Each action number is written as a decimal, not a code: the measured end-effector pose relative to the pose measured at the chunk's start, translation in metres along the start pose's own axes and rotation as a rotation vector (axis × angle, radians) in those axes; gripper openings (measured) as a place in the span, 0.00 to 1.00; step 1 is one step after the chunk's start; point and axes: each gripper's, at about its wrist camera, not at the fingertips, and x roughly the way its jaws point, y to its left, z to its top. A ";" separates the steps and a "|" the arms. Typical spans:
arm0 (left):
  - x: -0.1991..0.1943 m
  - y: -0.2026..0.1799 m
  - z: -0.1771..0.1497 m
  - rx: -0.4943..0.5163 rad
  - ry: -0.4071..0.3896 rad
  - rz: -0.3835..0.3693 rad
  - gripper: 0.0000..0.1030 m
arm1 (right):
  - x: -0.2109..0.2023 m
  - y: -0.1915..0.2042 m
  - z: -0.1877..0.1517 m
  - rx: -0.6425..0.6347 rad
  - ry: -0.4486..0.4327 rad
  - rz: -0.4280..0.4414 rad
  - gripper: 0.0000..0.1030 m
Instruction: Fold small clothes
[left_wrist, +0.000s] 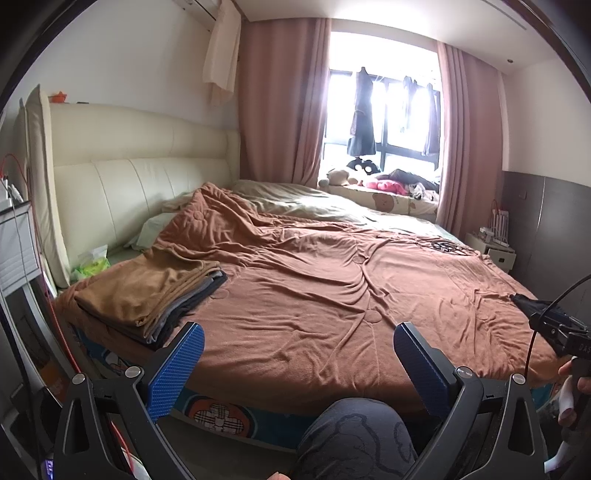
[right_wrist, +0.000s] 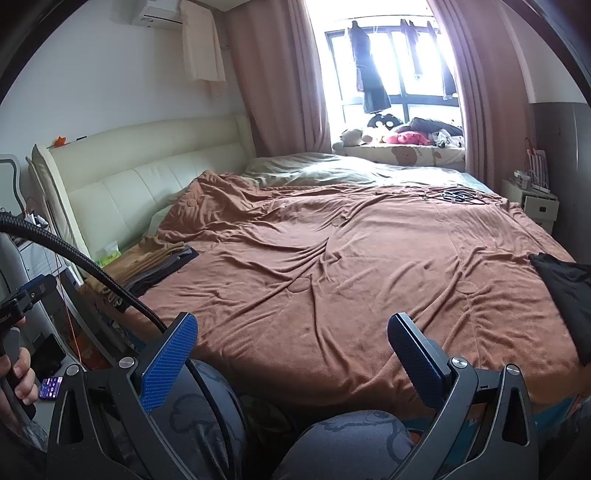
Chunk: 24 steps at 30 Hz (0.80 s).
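rumpled brown blanket (left_wrist: 314, 288) covers the bed; plush toys (left_wrist: 341, 176), perhaps, by the window.

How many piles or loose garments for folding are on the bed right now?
2. A folded stack of tan and grey clothes lies at the bed's left edge near the cream headboard; one loose black garment lies at the right edge. More may be out of frame.

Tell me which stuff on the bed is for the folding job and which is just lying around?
For the job:
- folded stack of clothes near the headboard
- black garment lying unfolded at the bed's right edge
- left gripper and right gripper, both open and empty

Just lying about:
- black cables on the brown blanket
- tissue pack
- stuffed toys on the window ledge
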 end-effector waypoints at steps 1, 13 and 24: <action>0.000 0.000 0.000 -0.002 -0.002 0.001 1.00 | 0.000 0.000 0.000 0.000 0.000 -0.001 1.00; 0.001 0.001 -0.001 -0.008 0.003 0.011 1.00 | 0.000 -0.001 -0.001 0.001 0.006 -0.008 1.00; -0.001 0.001 -0.002 -0.009 0.001 0.012 1.00 | -0.002 0.006 0.002 -0.031 0.004 -0.038 1.00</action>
